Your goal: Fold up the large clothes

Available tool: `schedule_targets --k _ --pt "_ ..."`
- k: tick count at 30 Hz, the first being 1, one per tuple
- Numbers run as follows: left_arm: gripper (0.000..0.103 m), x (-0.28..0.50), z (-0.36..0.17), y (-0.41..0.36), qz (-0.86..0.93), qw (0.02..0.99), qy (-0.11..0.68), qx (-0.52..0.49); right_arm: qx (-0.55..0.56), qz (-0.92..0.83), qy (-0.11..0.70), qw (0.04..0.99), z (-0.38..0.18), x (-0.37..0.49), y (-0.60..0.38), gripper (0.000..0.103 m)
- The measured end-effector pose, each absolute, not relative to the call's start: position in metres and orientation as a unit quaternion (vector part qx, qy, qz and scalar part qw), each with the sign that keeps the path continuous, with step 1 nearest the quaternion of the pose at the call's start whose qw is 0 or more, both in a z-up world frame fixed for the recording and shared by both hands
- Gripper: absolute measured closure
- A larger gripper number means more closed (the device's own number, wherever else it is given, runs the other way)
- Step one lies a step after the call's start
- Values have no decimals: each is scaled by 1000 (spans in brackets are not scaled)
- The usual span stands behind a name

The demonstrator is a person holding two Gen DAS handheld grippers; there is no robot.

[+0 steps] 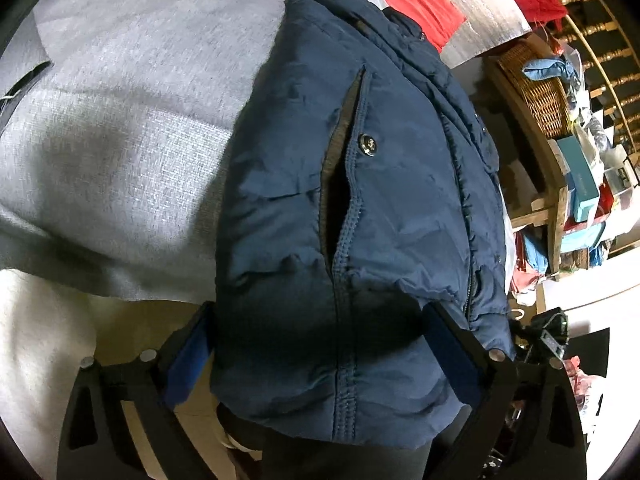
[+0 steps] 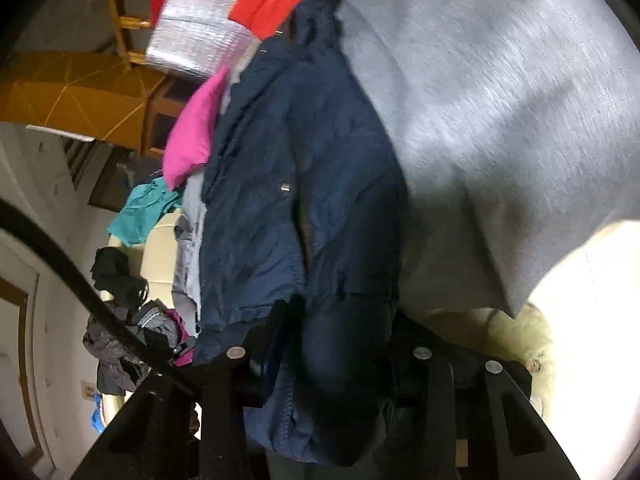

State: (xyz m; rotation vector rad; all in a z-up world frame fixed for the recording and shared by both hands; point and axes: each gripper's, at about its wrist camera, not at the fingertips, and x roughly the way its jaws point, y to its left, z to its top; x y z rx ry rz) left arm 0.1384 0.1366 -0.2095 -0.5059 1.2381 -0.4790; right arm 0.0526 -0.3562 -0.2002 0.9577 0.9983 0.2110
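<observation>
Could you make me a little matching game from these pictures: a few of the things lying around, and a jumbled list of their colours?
Things:
1. puffy jacket
2. spread cloth
3. crumpled garment
4. cushion-like piece

Colours:
A. pink
B. grey
C. navy blue
D. teal

Pairs: 1-C, 2-B, 3-D, 4-A

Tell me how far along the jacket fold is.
Done: the navy jacket lies doubled on the grey cloth.
In hand: the left gripper and right gripper each have its near edge between their jaws.
Left: the final fold; other clothes wait beside it.
</observation>
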Motion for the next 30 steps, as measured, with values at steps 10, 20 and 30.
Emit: schedule_targets --k 10,20,30 --pt "4 141 -214 133 -248 734 576 -260 478 110 469 734 -225 65 -356 58" --pt "31 145 -205 127 -250 737 578 -244 402 118 472 775 -187 63 -342 64" --pt "70 142 -192 125 -278 747 547 -255 431 130 466 761 -203 63 -343 80"
